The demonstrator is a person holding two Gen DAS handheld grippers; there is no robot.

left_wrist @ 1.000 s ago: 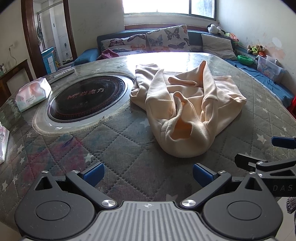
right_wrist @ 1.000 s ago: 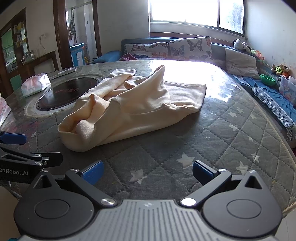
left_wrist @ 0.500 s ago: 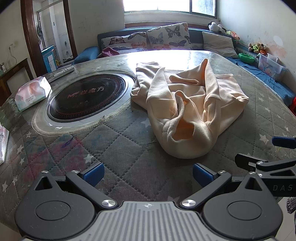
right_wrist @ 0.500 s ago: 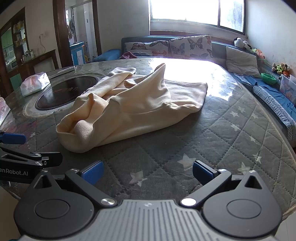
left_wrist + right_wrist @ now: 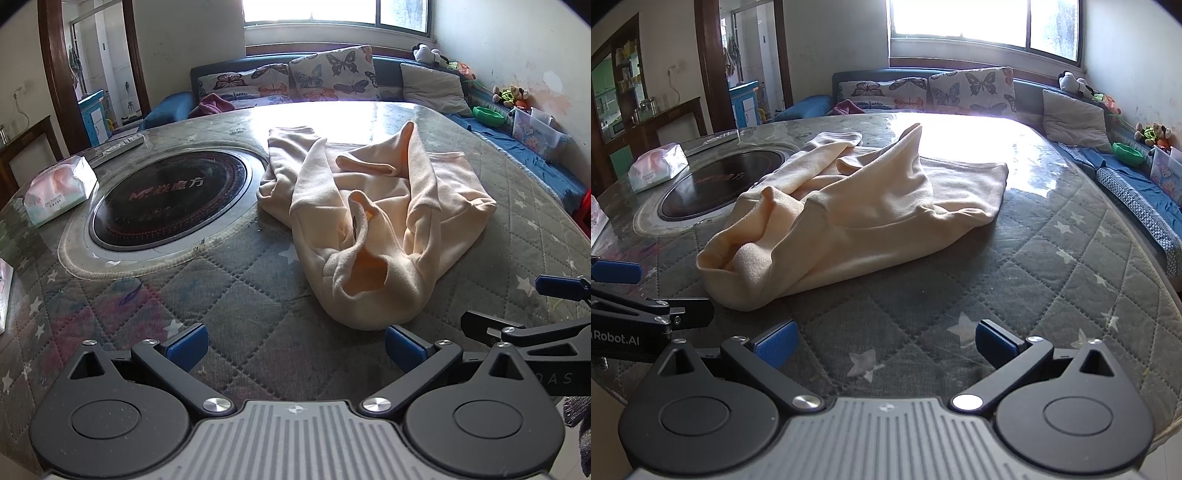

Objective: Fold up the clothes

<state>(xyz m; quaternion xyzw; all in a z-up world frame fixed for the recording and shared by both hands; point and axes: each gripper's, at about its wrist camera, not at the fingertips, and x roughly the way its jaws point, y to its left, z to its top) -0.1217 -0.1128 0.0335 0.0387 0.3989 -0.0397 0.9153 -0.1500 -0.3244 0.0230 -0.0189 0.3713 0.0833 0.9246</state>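
Note:
A crumpled peach garment (image 5: 376,221) lies in a heap on the round quilted table (image 5: 229,295); it also shows in the right wrist view (image 5: 857,218). My left gripper (image 5: 295,349) is open and empty, a short way in front of the garment's near edge. My right gripper (image 5: 886,347) is open and empty, near the table's front edge, right of the garment's near end. The right gripper shows at the right edge of the left wrist view (image 5: 546,314), and the left gripper at the left edge of the right wrist view (image 5: 639,295).
A black round cooktop (image 5: 170,195) is set into the table left of the garment. A tissue pack (image 5: 59,188) lies at the far left. A sofa with butterfly cushions (image 5: 325,74) runs behind the table. A blue bench with toys and a clear box (image 5: 539,133) stands at the right.
Both grippers have moved slightly forward toward the garment. The garment has not moved, and both grippers stay open.

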